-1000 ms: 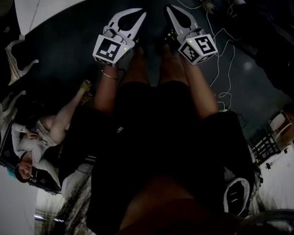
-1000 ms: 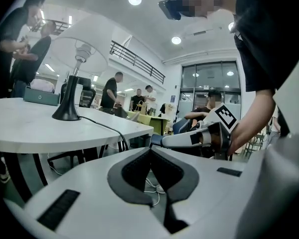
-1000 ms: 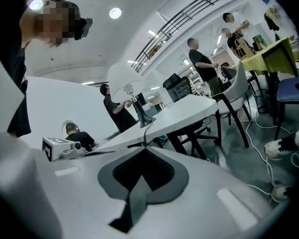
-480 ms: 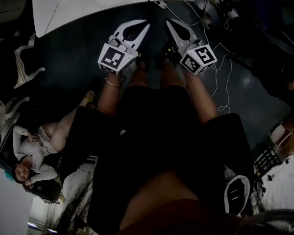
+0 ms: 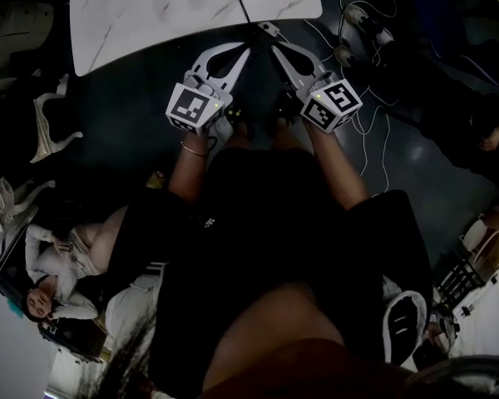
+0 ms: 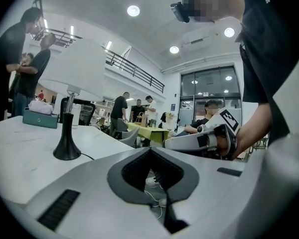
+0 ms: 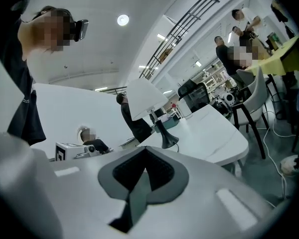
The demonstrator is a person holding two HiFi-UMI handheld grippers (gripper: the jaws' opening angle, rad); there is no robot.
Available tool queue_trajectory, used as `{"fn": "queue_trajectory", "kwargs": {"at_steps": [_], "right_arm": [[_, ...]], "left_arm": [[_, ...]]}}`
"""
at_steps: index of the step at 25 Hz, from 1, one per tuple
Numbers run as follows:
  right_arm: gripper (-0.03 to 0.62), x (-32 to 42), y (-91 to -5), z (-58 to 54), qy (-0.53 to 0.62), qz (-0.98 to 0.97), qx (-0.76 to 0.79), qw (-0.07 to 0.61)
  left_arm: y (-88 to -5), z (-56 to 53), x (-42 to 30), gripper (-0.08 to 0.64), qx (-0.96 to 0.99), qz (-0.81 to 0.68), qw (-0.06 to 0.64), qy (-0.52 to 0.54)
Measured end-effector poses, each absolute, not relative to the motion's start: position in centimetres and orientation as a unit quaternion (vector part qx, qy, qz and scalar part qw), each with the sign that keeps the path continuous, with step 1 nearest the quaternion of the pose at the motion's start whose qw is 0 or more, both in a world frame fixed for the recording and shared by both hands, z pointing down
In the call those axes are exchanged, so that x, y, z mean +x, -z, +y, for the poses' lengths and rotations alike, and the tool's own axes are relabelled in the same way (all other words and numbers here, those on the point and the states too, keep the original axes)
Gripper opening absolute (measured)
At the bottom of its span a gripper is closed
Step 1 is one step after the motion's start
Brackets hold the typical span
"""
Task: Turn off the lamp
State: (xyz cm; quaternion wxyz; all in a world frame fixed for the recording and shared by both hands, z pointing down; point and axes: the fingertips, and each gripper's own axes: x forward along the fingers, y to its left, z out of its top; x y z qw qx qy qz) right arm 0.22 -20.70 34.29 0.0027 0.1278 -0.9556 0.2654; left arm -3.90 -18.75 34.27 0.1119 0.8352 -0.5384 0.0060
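1. The table (image 5: pixel 150 15) now lies just ahead of both claws, nearer than a second ago.
2. The lamp (image 6: pixel 70 83) stands on it, ahead-left of the left claw (image 5: pixel 244 49); I cannot tell whether it is lit.
3. Left claw and right claw (image 5: pixel 275 49) are both pressed together and empty, neither touching the lamp.

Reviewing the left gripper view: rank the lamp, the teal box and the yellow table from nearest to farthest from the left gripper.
1. Lamp: ahead left, on the white table.
2. Teal box: farther back on that table, far left.
3. Yellow table: beyond the chairs, centre background.
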Motion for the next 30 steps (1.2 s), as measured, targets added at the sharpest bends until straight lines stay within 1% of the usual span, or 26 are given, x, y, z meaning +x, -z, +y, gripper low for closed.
{"fn": "queue_trajectory", "kwargs": {"at_steps": [4, 7, 25, 30], "right_arm": [[0.000, 0.3, -32.7, -20.6, -0.260, -0.958, 0.118, -0.005], [0.000, 0.6, -31.8, -20.8, -0.252, -0.961, 0.114, -0.008], [0.000, 2.2, -26.4, -21.7, -0.209, -0.974, 0.083, -0.024], [0.000, 2.2, -25.5, -21.8, -0.205, -0.975, 0.077, -0.030]], "left_arm": [[-33.0, -19.5, -3.8, 0.008, 0.837, -0.538, 0.093, -0.031], [-31.6, -20.1, -3.6, 0.008, 0.841, -0.535, 0.078, -0.025], [-26.7, -21.6, -1.1, 0.008, 0.854, -0.518, 0.045, -0.021], [-26.7, -21.7, 0.0, 0.008, 0.863, -0.503, 0.039, -0.033]]}}
